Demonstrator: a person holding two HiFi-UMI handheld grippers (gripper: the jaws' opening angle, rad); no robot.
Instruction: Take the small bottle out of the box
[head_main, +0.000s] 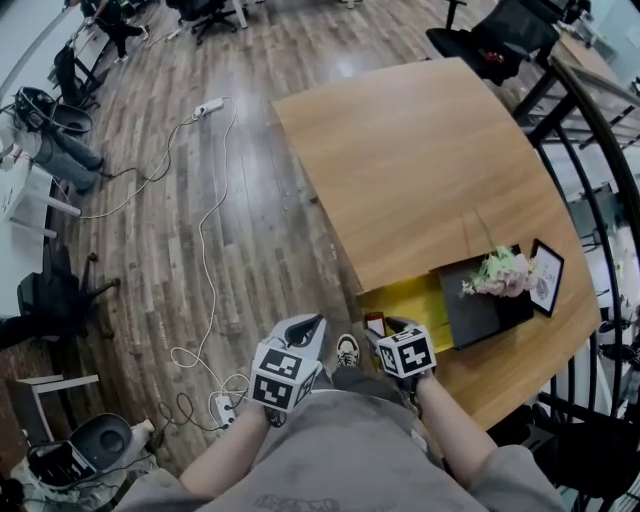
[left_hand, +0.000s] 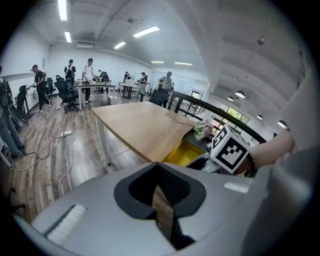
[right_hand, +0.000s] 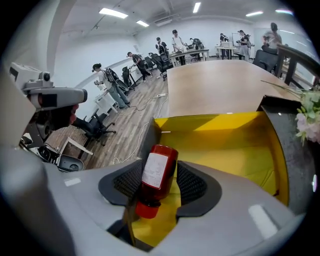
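Right gripper view, right gripper (right_hand: 160, 186) pinching small bottle (right_hand: 157, 171), box (right_hand: 220, 126) partly hidden, left gripper (left_hand: 161, 194) pressed together.

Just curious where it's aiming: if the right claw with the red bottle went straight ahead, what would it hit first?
Probably the yellow box: the right claw, shut on the small bottle, points into its open inside. Floor or far wall first, I cannot tell.

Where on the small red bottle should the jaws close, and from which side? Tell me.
Grip the labelled middle of the small red bottle, coming in from its cap end. The body is straight and round there, wider than the cap, and the right hand-held gripper clamps it exactly so, one jaw on each side.
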